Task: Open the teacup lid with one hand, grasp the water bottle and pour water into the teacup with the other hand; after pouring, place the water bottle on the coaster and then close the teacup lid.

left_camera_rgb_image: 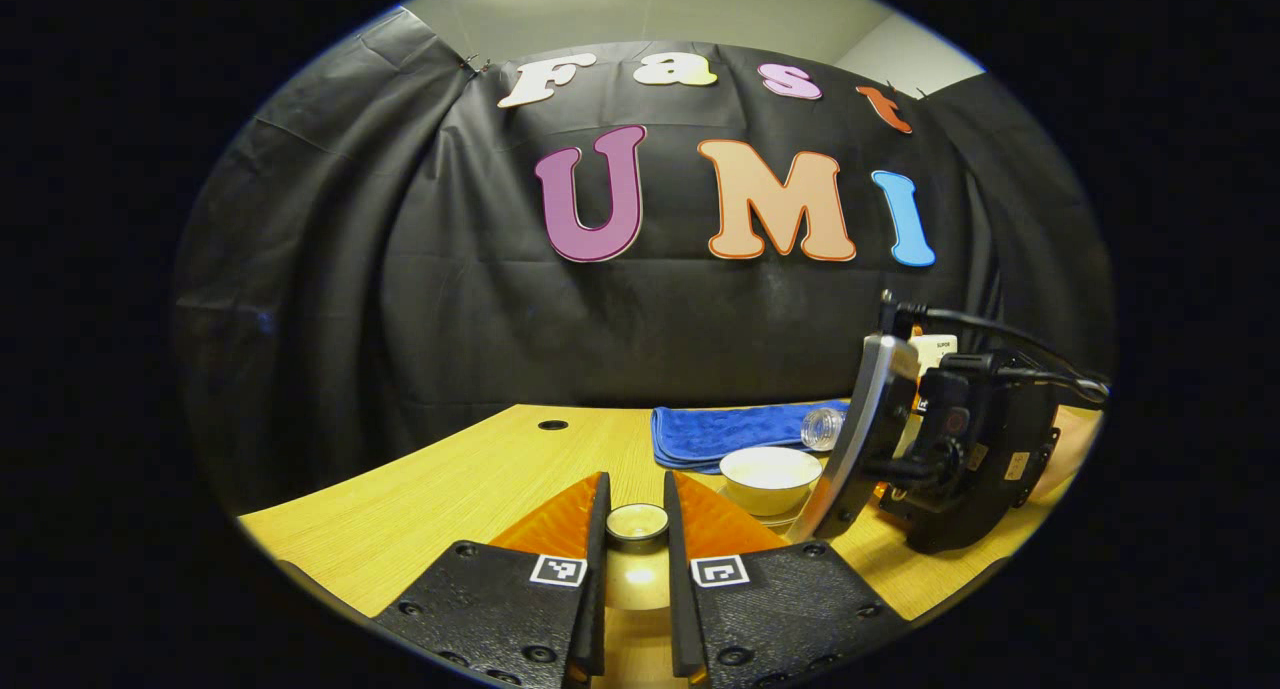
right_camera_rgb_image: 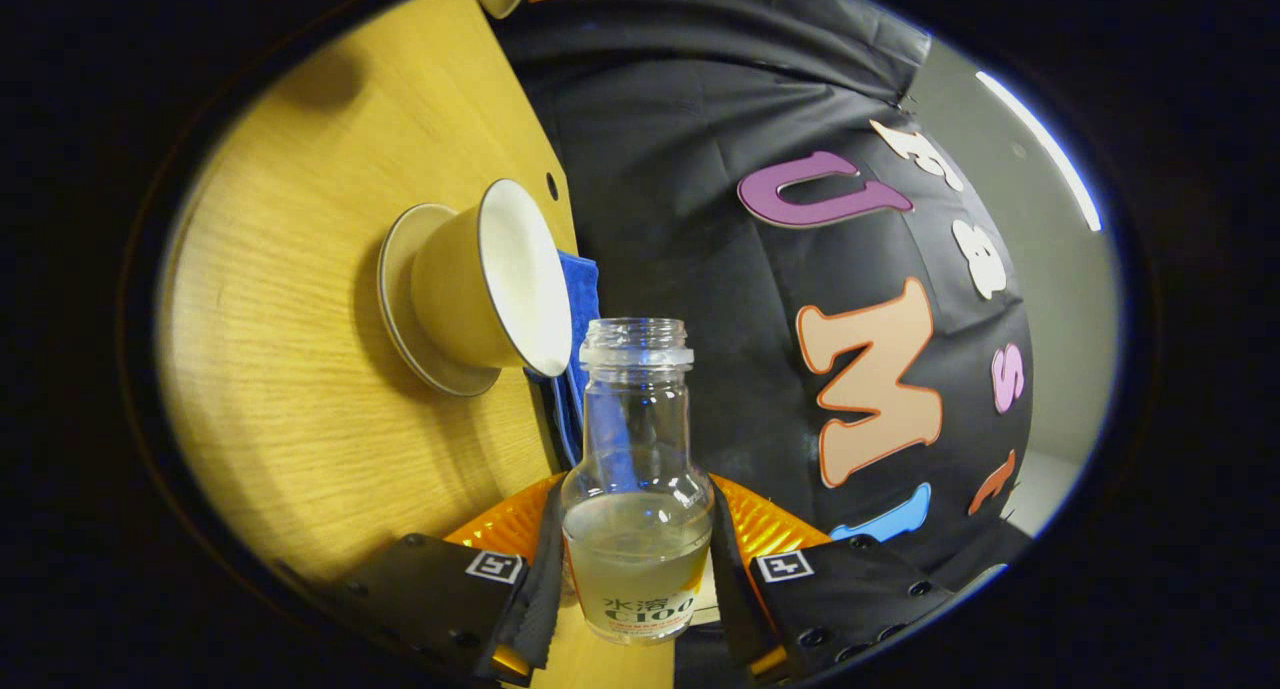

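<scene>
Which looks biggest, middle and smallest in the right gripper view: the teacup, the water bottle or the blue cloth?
1. Water bottle, though it is held right at the camera, which inflates it.
2. Teacup, nearly as large.
3. Blue cloth, mostly hidden, so its true size is unsure.

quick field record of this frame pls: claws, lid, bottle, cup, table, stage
left claw: shut on the lid, held up off the cup
right claw: shut on the bottle, tipped toward the cup
bottle: uncapped, some liquid left in it, mouth near the cup rim
cup: open, on its saucer, inside looks pale; water level cannot be told
table: wood, a blue cloth behind the cup
stage: lid off, bottle at the pour; no stream of water visible
</scene>
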`<state>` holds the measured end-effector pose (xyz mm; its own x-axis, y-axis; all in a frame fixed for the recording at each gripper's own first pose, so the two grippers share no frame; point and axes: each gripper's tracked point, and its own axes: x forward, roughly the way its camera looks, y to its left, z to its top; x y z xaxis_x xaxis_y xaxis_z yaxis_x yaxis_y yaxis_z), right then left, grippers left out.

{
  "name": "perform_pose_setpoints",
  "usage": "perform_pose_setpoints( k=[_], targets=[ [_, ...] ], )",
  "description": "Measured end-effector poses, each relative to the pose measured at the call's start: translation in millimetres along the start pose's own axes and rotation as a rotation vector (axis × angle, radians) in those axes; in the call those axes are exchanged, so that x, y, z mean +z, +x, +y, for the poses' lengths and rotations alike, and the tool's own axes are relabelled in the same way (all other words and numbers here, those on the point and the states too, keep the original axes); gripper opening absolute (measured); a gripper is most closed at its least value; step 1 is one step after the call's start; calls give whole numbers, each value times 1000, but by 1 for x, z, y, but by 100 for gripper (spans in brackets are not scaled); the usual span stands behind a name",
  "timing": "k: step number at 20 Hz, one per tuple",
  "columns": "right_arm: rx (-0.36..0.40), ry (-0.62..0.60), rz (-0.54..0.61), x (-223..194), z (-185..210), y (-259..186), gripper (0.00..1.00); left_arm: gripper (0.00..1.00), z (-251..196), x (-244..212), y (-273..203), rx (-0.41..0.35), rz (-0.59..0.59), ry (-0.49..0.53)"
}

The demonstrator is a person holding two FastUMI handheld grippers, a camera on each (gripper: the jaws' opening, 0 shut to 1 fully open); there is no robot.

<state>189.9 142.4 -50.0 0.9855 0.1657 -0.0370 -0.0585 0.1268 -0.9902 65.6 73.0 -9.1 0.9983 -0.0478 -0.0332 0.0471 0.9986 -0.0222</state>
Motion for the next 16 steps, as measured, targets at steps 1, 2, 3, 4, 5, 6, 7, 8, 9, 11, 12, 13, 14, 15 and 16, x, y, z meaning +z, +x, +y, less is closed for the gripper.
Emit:
perform_pose_setpoints(
  k=[1, 2, 3, 4, 5, 6, 7, 8, 9, 11, 12, 13, 14, 15, 16],
  targets=[
    [2, -31, -5, -1, -1, 1, 69, 23, 0, -1, 0, 0, -1, 0],
    [2, -51, -11, 1, -1, 1, 69, 23, 0, 0, -1, 0, 0, 0],
    [3, -68, -17, 3, -1, 0, 69, 23, 0, -1, 0, 0, 0, -1],
    [5, -89, -21, 4, 0, -1, 69, 23, 0, 0, 0, 0, 1, -1],
    [6, -112, -22, 6, 0, -2, 70, 23, -1, 0, 0, 0, 0, -1],
    [3, -134, -21, 6, -1, -2, 69, 23, 0, 0, 0, 0, 1, -1],
    [3, -147, -21, 6, 0, -2, 69, 23, 0, -1, 0, 0, 0, -1],
    [5, -155, -20, 6, 1, -2, 69, 23, 0, 0, 0, 0, 1, -1],
    [7, -168, -21, 6, -1, -1, 70, 23, 0, -1, 0, 0, 1, -2],
    [-2, -213, -26, 8, -6, -1, 69, 23, 0, -1, 0, 0, 1, -2],
    [-3, -236, -27, 10, -6, -3, 69, 23, -1, 0, 0, 0, 2, -2],
    [-3, -258, -30, 11, -9, -1, 69, 23, 0, -1, 0, 0, 1, -2],
    [-6, -282, -35, 12, -14, 0, 69, 23, 0, 0, 0, 0, 2, -1],
    [-6, -302, -39, 11, -19, 5, 69, 23, 0, -1, 0, 0, 1, -2],
    [-5, -323, -45, 12, -19, 5, 68, 23, 0, 0, -1, 0, 2, -1]
  ],
)
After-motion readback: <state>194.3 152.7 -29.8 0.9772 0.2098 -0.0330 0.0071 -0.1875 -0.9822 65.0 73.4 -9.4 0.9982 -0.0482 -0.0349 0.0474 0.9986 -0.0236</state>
